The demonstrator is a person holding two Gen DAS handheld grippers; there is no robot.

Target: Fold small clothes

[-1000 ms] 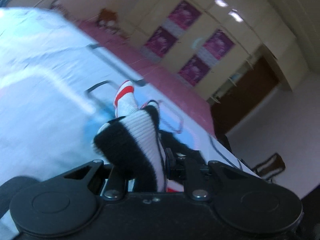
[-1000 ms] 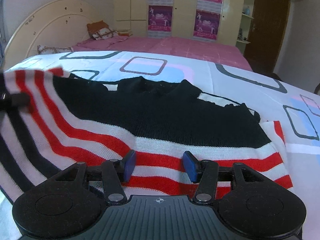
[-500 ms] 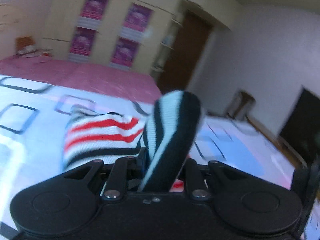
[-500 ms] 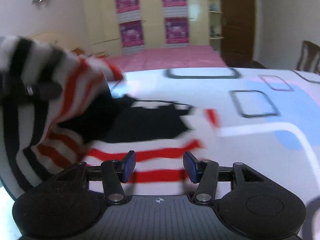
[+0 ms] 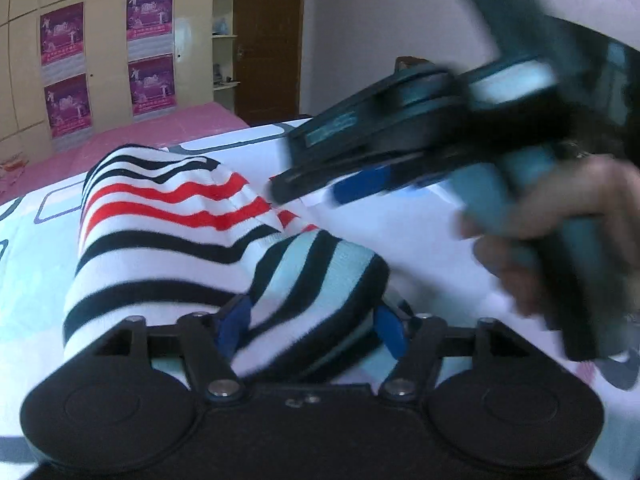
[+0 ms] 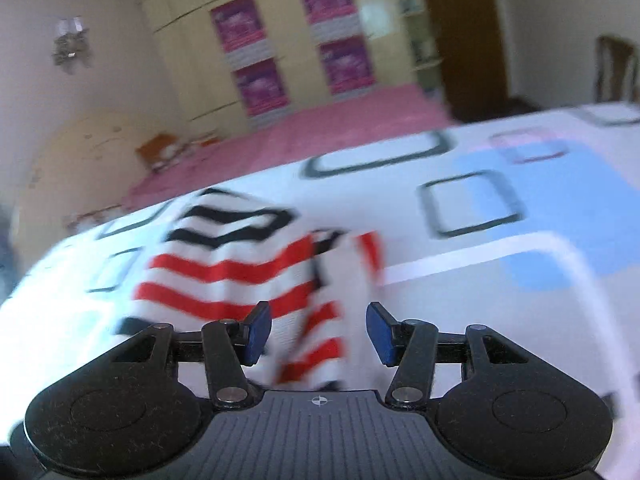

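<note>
A knitted sweater point(image 5: 168, 216) with red, black and white stripes lies bunched on the bed sheet point(image 5: 400, 240). My left gripper point(image 5: 312, 330) has a thick fold of it between its blue pads, and its jaws are opening, no longer pinching the cloth. In the right wrist view the sweater point(image 6: 224, 276) sits just beyond my right gripper point(image 6: 319, 332), which is open and holds nothing. From the left wrist camera, that right gripper point(image 5: 352, 188) shows blurred above the sweater's right side, held by a hand point(image 5: 560, 224).
The sheet point(image 6: 500, 272) is white with light-blue patches and dark rounded squares. Beyond it lie a pink bedspread point(image 6: 340, 120), cupboards with purple posters point(image 6: 336, 64), a brown door point(image 6: 456, 32) and a curved headboard point(image 6: 92, 148) at the left.
My left gripper swung the held sweater fold across onto the rest of the garment and its jaws spread apart. My right gripper drew back and up from the sweater, staying open.
</note>
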